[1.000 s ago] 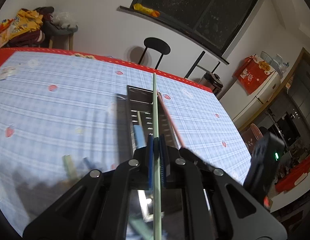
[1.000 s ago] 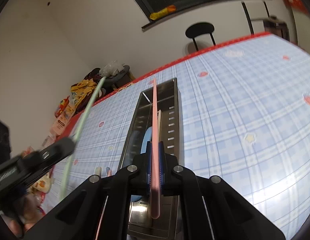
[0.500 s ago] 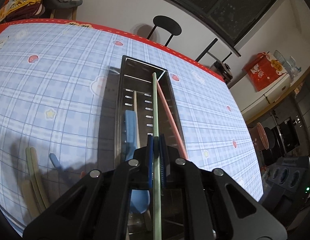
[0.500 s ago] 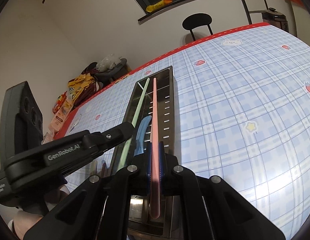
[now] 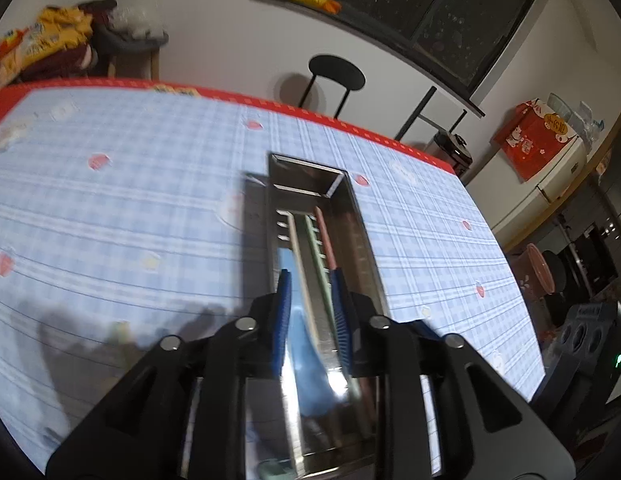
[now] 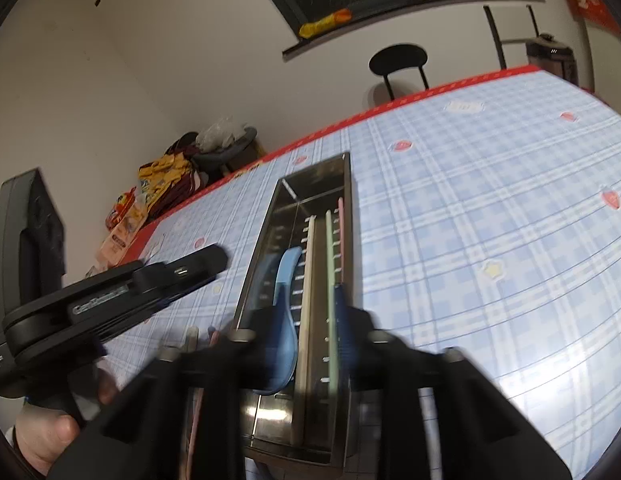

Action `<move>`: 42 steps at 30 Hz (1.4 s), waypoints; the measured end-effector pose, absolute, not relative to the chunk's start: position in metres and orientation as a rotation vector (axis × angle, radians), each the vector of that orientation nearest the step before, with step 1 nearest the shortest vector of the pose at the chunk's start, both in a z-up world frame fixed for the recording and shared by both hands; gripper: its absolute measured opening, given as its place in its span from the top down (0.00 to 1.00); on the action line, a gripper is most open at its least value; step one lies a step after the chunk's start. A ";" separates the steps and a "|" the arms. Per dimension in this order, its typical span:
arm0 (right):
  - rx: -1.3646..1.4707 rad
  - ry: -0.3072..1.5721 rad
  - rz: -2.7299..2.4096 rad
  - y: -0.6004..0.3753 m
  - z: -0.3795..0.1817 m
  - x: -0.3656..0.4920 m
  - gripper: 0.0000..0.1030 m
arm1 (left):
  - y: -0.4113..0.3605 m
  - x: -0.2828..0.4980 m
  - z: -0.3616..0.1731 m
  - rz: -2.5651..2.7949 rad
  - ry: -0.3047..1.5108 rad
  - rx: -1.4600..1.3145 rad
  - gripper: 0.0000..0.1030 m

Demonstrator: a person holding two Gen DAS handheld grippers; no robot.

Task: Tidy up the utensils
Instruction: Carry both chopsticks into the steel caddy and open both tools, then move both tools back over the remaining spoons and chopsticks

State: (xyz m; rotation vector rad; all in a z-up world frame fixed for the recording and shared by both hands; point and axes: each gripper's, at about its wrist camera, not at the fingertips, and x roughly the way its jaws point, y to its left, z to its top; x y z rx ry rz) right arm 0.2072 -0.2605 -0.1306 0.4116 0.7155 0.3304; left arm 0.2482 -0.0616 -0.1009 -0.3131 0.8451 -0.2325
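A long steel tray point(image 5: 310, 168) lies on the blue checked tablecloth. In it lie a white chopstick point(image 5: 298, 248), a green chopstick point(image 5: 315, 248), a pink chopstick point(image 5: 324, 236) and a blue spoon point(image 5: 306, 356). My left gripper point(image 5: 310, 300) hangs over the tray's near half, its jaws opening, with nothing pressed between the blue pads. In the right wrist view the tray point(image 6: 266, 232) holds the green chopstick point(image 6: 329, 280), the pink chopstick point(image 6: 341, 220) and the spoon point(image 6: 286, 280). My right gripper point(image 6: 310, 312) is above them, jaws opening and free of any utensil. The left gripper point(image 6: 190, 268) sits left of the tray.
Several loose utensils point(image 6: 194, 336) lie on the cloth left of the tray's near end, blurred in the left wrist view point(image 5: 122, 328). A hand point(image 6: 42, 440) grips the left tool. A black chair point(image 5: 336, 76) and snack bags point(image 5: 42, 40) stand past the table's red far edge.
Both grippers have let go: the green and the pink chopstick, held a second ago, now lie in the tray. The left gripper has drawn back to the left of the tray.
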 end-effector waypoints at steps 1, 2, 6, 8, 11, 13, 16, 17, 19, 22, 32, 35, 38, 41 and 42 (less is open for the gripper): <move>0.401 0.704 0.322 -0.261 -0.128 0.205 0.50 | -0.057 0.245 -0.098 -0.225 0.835 -0.305 0.71; 0.388 0.697 0.313 -0.260 -0.126 0.204 0.41 | -0.052 0.241 -0.094 -0.215 0.825 -0.297 0.68; 0.335 0.665 0.283 -0.255 -0.120 0.198 0.12 | -0.027 0.219 -0.082 -0.167 0.779 -0.249 0.56; 0.310 0.652 0.283 -0.250 -0.118 0.194 0.08 | -0.017 0.207 -0.077 -0.147 0.758 -0.221 0.51; 0.266 0.635 0.294 -0.241 -0.115 0.189 0.06 | 0.000 0.184 -0.073 -0.117 0.736 -0.172 0.44; 0.234 0.623 0.307 -0.234 -0.114 0.186 0.06 | 0.012 0.165 -0.072 -0.099 0.721 -0.142 0.43; 0.206 0.596 0.334 -0.226 -0.113 0.180 0.06 | 0.028 0.137 -0.074 -0.081 0.714 -0.115 0.43; 0.201 0.587 0.341 -0.224 -0.113 0.177 0.06 | 0.032 0.129 -0.076 -0.079 0.714 -0.112 0.43; 0.189 0.566 0.362 -0.219 -0.111 0.172 0.06 | 0.039 0.109 -0.081 -0.080 0.718 -0.108 0.43; 0.168 0.559 0.383 -0.215 -0.110 0.163 0.06 | 0.044 0.082 -0.095 -0.096 0.730 -0.119 0.43; 0.159 0.599 0.503 -0.223 -0.119 0.097 0.07 | 0.034 0.038 -0.128 -0.201 0.776 -0.173 0.47; 0.110 0.630 0.518 -0.223 -0.125 0.081 0.27 | 0.029 0.034 -0.136 -0.214 0.781 -0.176 0.51; 0.085 0.673 0.521 -0.225 -0.133 0.074 0.45 | 0.027 0.031 -0.146 -0.210 0.791 -0.180 0.54; 0.066 0.713 0.549 -0.224 -0.144 0.070 0.58 | 0.027 0.030 -0.152 -0.205 0.796 -0.183 0.55; 0.062 0.721 0.557 -0.222 -0.146 0.069 0.61 | 0.026 0.030 -0.155 -0.202 0.800 -0.182 0.55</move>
